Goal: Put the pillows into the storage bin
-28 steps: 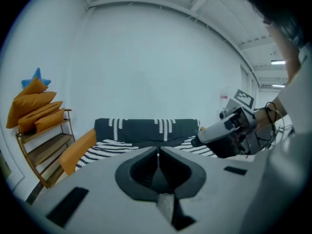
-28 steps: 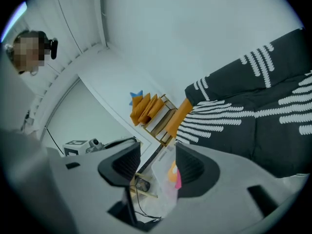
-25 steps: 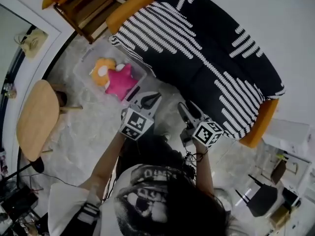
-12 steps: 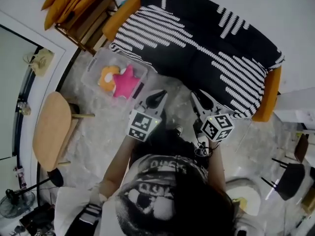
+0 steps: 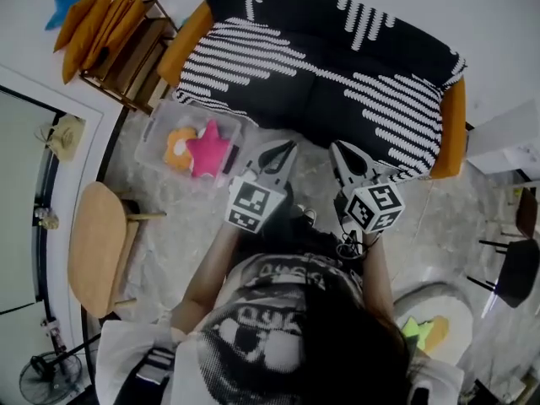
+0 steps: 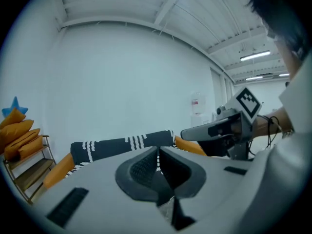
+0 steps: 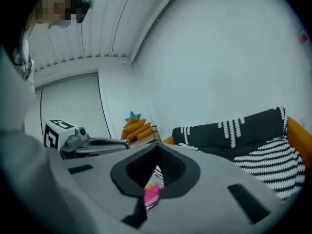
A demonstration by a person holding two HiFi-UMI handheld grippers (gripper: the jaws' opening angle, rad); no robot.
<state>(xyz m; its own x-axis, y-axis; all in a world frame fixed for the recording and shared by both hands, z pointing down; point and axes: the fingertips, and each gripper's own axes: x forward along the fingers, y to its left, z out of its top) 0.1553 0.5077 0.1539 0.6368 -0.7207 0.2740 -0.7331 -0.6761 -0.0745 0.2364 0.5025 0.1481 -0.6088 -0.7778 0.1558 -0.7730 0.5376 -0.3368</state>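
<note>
The clear storage bin [image 5: 154,123] stands on the floor by the sofa's left end. An orange pillow [image 5: 176,148] and a pink star pillow [image 5: 207,148] lie inside it. My left gripper [image 5: 285,148] hangs in the air to the right of the bin, pointing at the sofa. In its own view the left gripper [image 6: 158,149] is shut with nothing between the jaws. My right gripper [image 5: 338,148] is beside it, also over the floor before the sofa. The right gripper [image 7: 157,156] is shut and empty too. Some pink [image 7: 151,194] shows through the gap below its jaws.
A black-and-white striped sofa [image 5: 337,74] with orange ends fills the far side. A wooden shelf [image 5: 126,53] with orange cushions and a blue star stands far left. A round wooden table [image 5: 97,247] is at left, a black chair [image 5: 515,270] at right. Green and yellow pillows [image 5: 424,332] lie near right.
The right gripper's jaws have closed from open. The head view has drawn back, so the whole sofa and the shelf show. Both grippers stay side by side in front of the sofa.
</note>
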